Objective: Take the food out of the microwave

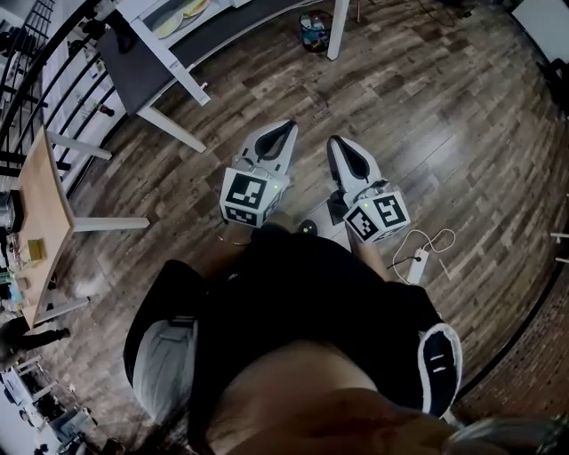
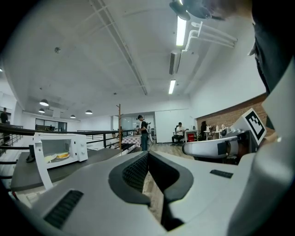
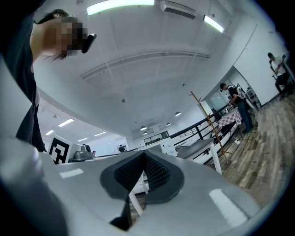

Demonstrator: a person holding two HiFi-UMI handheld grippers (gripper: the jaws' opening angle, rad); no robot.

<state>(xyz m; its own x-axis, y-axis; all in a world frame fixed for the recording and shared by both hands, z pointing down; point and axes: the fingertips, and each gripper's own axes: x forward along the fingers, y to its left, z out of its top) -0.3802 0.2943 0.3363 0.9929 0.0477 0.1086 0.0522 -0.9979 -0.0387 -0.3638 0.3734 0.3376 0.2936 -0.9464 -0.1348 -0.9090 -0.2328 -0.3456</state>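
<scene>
A white microwave [image 2: 60, 151] stands open on a dark grey table [image 2: 27, 173] at the left of the left gripper view, with a plate of yellow food [image 2: 62, 156] inside. From the head view the microwave [image 1: 173, 16] lies at the top edge, well beyond both grippers. My left gripper [image 1: 286, 133] and right gripper [image 1: 338, 147] are held side by side over the wood floor, both shut and empty. In their own views the left gripper [image 2: 147, 154] and right gripper [image 3: 144, 154] show their pads pressed together. The microwave [image 3: 168, 146] peeks out behind the right jaws.
White table legs [image 1: 169, 124] stand between me and the microwave. A wooden table [image 1: 44, 204] is at the left, a power strip with cable [image 1: 416, 262] on the floor to the right. People [image 2: 144, 131] stand far back near a railing [image 2: 99, 137].
</scene>
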